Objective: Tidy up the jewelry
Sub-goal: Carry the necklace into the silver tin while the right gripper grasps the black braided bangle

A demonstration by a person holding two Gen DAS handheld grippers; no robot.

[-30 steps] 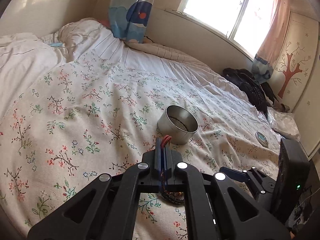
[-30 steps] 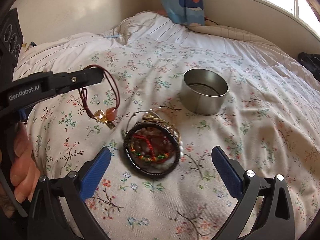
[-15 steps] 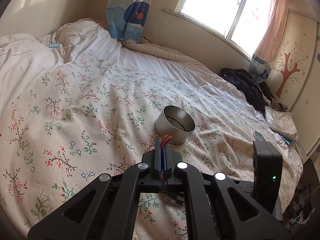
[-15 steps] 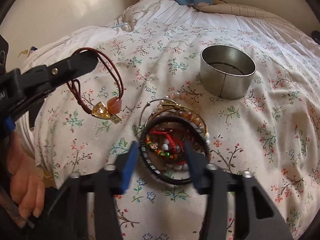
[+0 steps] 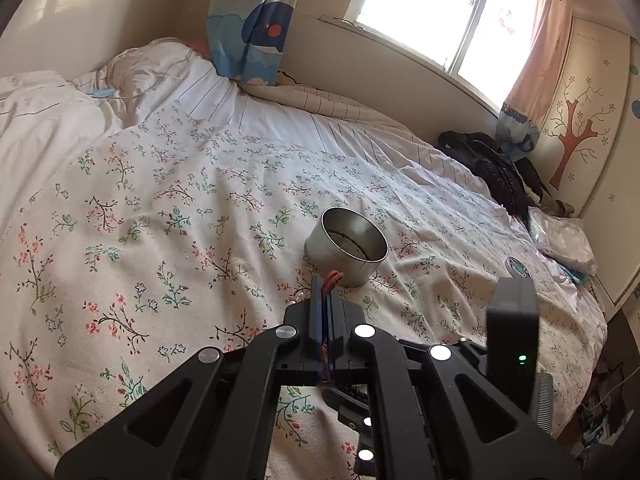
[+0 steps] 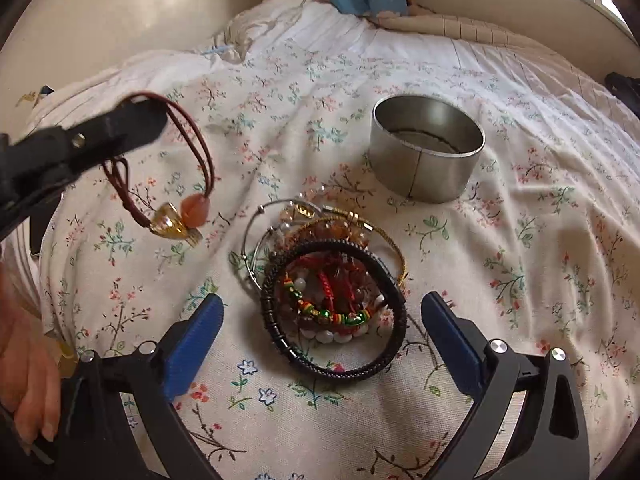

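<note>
A pile of bracelets [image 6: 332, 292] lies on the floral bedspread [image 6: 520, 280]: a black braided ring, beaded strands, gold and silver bangles. My right gripper [image 6: 322, 302] hangs just above the pile with its blue pads on either side. Its jaws are opening and do not press on anything. My left gripper [image 6: 136, 120] is shut on a red cord bracelet [image 6: 188, 212] with a gold and an orange charm, which dangles above the bed. In the left wrist view the red cord [image 5: 334, 278] sticks out between the shut fingertips. A round metal tin [image 6: 426, 152] stands open behind the pile.
The tin [image 5: 346, 244] sits mid-bed beyond my left gripper [image 5: 326, 280]. A person's hand [image 6: 24, 380] shows at the lower left. Dark clothing [image 5: 492, 164] and a plastic bag [image 5: 564, 240] lie at the bed's right edge. Crumpled white bedding [image 5: 60, 112] lies far left.
My right gripper narrowed its jaws over the pile, then spread them again, and sank a little closer to the bracelets. My left gripper kept still with the red cord bracelet.
</note>
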